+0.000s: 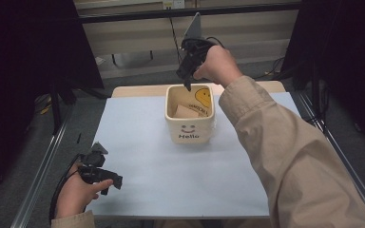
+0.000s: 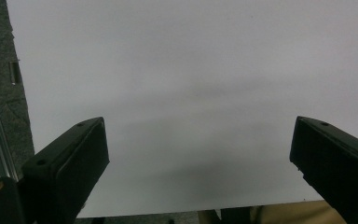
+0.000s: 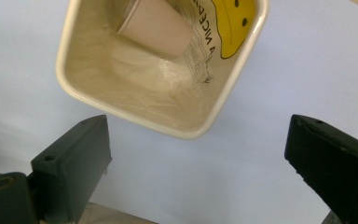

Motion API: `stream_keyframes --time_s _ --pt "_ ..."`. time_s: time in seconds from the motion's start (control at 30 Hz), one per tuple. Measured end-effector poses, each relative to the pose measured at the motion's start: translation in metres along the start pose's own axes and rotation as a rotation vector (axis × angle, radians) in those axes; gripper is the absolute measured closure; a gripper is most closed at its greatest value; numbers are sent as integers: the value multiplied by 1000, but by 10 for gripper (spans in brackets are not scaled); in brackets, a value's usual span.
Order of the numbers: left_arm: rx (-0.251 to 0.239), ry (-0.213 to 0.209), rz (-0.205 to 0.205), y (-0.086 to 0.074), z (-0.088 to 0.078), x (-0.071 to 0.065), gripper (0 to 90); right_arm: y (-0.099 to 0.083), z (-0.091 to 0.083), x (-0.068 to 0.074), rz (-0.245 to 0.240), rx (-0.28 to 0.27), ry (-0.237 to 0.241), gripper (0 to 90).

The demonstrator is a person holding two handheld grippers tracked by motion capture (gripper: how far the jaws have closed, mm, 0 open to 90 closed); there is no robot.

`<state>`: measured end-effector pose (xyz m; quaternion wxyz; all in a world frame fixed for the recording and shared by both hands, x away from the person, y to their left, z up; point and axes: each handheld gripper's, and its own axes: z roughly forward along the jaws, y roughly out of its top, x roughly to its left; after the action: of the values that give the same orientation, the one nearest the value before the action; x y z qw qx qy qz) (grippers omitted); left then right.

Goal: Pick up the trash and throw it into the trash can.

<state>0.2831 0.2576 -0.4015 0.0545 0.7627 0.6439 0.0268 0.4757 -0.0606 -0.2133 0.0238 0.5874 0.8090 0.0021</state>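
At the lower left of the high view my left tongs rest low over the pale counter, jaws wide apart and empty, parked out of the way. At centre stands the cream bin, a paper cup lying tilted inside on its plastic liner. Above its far rim, upper centre, my right tongs point down, jaws spread, holding nothing, probably placed for reaching in.

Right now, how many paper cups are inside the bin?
1. A paper cup lies tilted inside the cream bin, against a clear plastic bag; that bag might hide more beneath it.
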Motion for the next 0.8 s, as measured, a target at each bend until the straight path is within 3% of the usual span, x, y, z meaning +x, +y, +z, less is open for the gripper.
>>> stream_keyframes --time_s 0.2,0.43,0.8 --pt "-5 -2 -3 0 1 -1 44 -5 -36 -6 13 -31 2 59" --pt "-2 -4 -4 -1 1 0 44 -8 -66 -8 15 -59 3 54" --pt "-12 -1 -14 -2 2 0 43 -18 -60 -13 1 -58 -6 49"
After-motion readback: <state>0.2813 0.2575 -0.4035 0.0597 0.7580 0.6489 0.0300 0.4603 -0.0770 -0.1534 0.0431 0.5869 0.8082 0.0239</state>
